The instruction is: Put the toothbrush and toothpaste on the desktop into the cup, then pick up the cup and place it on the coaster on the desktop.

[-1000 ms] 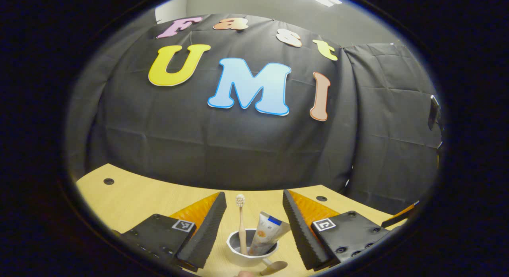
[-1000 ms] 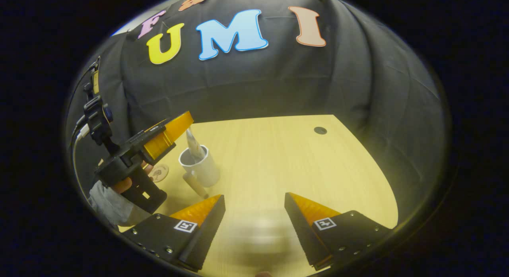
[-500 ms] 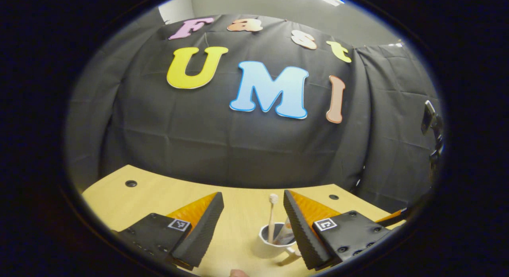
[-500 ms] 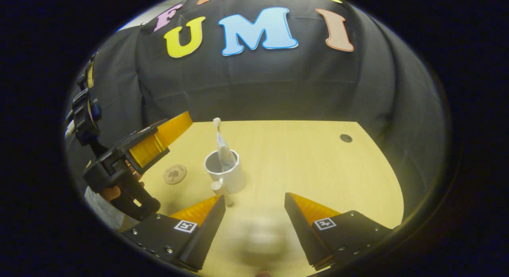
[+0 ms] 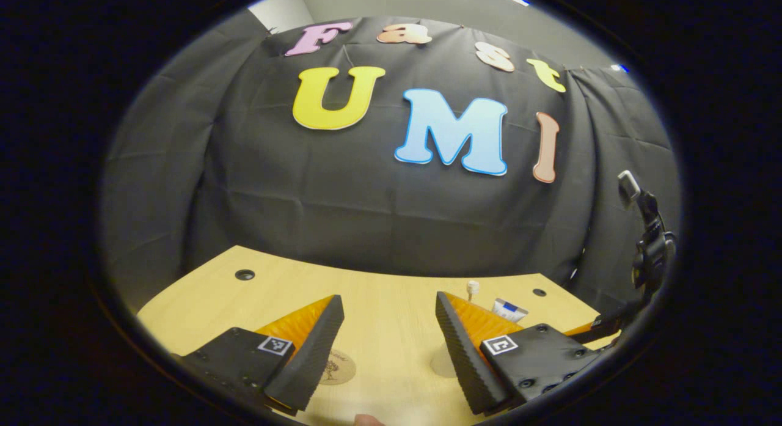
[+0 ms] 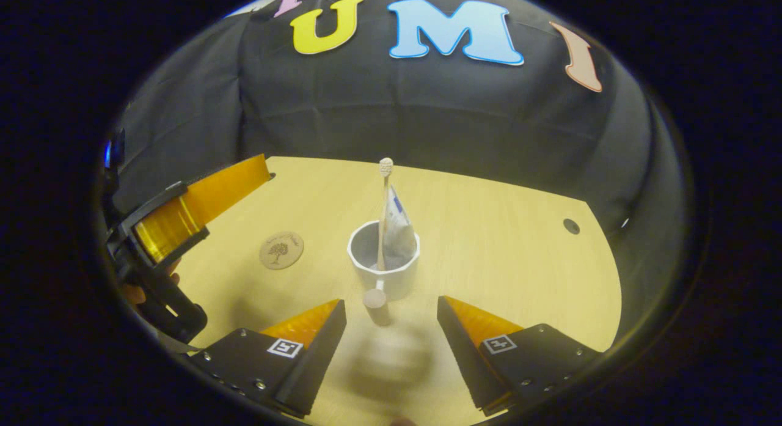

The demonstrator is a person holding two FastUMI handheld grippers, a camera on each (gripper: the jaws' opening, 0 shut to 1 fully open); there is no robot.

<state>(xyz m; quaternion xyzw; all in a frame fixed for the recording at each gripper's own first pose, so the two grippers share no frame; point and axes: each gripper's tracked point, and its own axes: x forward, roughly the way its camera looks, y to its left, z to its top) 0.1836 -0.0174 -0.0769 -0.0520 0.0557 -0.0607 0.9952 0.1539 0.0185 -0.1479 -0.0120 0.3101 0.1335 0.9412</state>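
Note:
A white cup stands on the wooden desktop with the toothbrush and the toothpaste tube upright inside it. Its wooden handle points at my right gripper, which is open with the handle just ahead of its fingertips. The round coaster lies to the cup's left. My left gripper is open and holds nothing. The coaster shows low between its fingers, partly behind one. The cup is mostly hidden by the other finger, with the toothbrush head and tube top above it.
One of the left gripper's fingers hangs over the desktop's left side, with a hand below it. Cable holes mark the desktop near the black cloth wall. A camera mount shows at the far right.
My left gripper has swung left away from the cup, which slid behind its right finger; the coaster came into its view. My right gripper has turned to face the cup.

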